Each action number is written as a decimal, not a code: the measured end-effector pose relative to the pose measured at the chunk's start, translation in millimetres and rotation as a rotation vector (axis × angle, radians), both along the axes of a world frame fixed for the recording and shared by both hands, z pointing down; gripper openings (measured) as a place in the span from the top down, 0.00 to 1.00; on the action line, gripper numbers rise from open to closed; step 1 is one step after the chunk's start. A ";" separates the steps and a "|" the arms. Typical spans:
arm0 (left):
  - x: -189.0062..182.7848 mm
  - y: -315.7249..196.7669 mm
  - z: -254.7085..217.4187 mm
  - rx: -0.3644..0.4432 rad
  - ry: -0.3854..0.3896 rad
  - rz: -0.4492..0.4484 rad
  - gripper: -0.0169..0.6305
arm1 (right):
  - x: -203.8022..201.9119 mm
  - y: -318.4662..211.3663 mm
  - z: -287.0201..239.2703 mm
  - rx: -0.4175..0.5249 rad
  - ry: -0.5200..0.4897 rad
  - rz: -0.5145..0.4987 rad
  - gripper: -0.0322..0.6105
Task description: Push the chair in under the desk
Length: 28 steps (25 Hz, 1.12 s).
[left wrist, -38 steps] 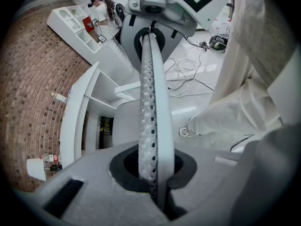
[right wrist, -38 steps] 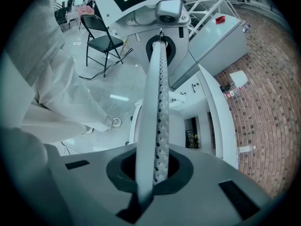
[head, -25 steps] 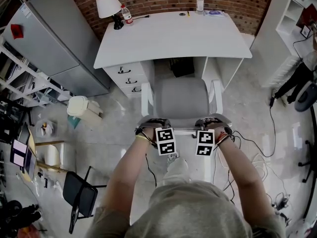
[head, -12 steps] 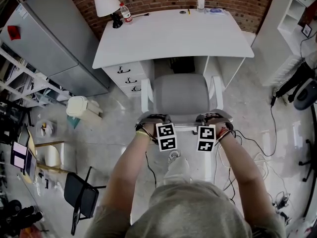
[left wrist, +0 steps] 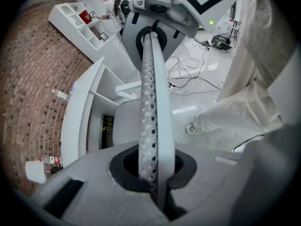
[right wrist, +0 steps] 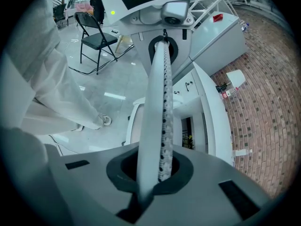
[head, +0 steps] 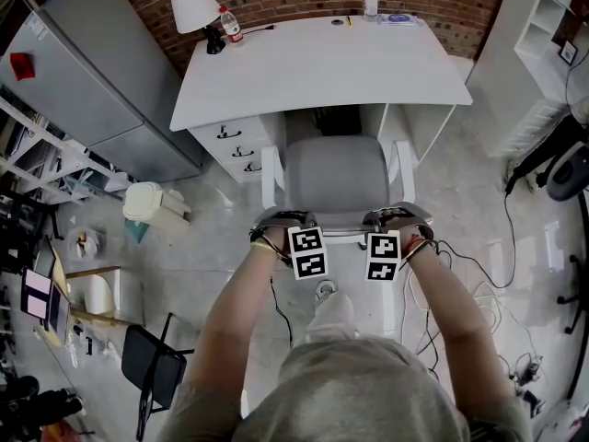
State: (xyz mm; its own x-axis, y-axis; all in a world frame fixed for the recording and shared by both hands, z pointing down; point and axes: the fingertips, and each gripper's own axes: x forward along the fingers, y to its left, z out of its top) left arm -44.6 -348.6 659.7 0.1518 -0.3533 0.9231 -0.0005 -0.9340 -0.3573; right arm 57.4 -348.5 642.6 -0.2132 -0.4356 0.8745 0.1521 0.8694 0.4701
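A chair with a grey seat (head: 336, 178) and white armrests stands in front of the white desk (head: 322, 67), its front edge at the kneehole. Both grippers rest at the top of the chair's back, which lies nearest me. My left gripper (head: 287, 219) is at the back's left end and my right gripper (head: 391, 215) at its right end. In the left gripper view the left gripper (left wrist: 150, 34) is shut, pads together, nothing between them; the chair seat (left wrist: 124, 126) lies beyond. In the right gripper view the right gripper (right wrist: 163, 46) is shut the same way.
On the desk are a lamp (head: 190, 7) and two bottles (head: 228, 24). A drawer unit (head: 235, 141) sits under its left side. Left of the chair are a white bin (head: 152, 201) and a grey cabinet (head: 83, 81). Cables (head: 460, 274) trail on the right floor; a folding chair (head: 152, 366) stands at lower left.
Both grippers and the chair have shifted slightly toward the desk. The jaws stay shut.
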 end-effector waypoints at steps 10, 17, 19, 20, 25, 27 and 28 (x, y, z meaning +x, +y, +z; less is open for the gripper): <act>-10.0 -6.7 -1.1 0.002 -0.002 0.012 0.95 | -9.7 -4.1 -1.3 0.010 0.003 0.006 0.94; -10.4 -8.0 -1.1 0.009 -0.001 0.022 0.95 | -10.4 -4.9 -1.1 0.012 0.003 0.013 0.94; -10.8 -7.8 -1.7 0.011 -0.001 0.024 0.95 | -10.6 -4.4 -1.4 0.011 0.004 0.016 0.94; -11.1 -7.5 -1.8 0.012 -0.002 0.024 0.95 | -10.7 -4.0 -1.3 0.011 0.004 0.018 0.94; -10.6 -8.2 -1.3 0.020 -0.002 0.028 0.95 | -9.8 -4.3 -0.1 0.017 0.008 0.023 0.94; -10.4 -8.5 -1.3 0.018 -0.003 0.027 0.95 | -9.4 -4.8 -0.2 0.019 0.009 0.026 0.94; -10.5 -8.3 -1.2 0.017 -0.004 0.027 0.95 | -9.2 -4.6 0.1 0.019 0.010 0.029 0.94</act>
